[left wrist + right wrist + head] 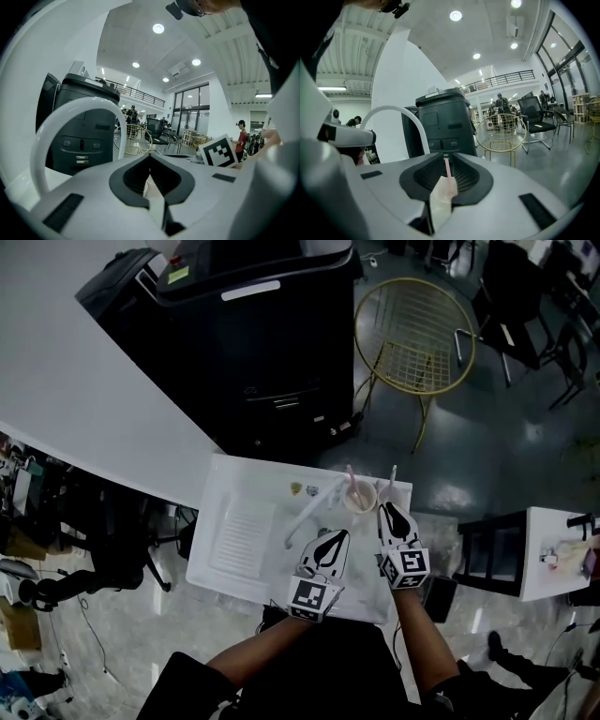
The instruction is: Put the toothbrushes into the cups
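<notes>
A pale pink cup (pixel 359 496) stands at the back of the white sink unit (pixel 221 559). A pink toothbrush (pixel 351 478) stands in it, and a white toothbrush (pixel 392 476) sticks up at its right side. My right gripper (pixel 388 509) points at the cup from just in front, jaws together. In the right gripper view the cup (pixel 443 190) and the pink toothbrush (pixel 447 168) show through the slit of that gripper (pixel 440 187). My left gripper (pixel 334 536) sits to the left of the cup, jaws together and holding nothing. In its own view the gripper (pixel 151 187) shows only a pale sliver beyond the jaws.
A white arched faucet (pixel 307 510) rises over the ribbed basin (pixel 239 535), left of the left gripper. Behind the sink stand a black printer (pixel 253 343) and a gold wire chair (pixel 417 334). A curved white counter (pixel 75 399) lies at left, a small white table (pixel 553 554) at right.
</notes>
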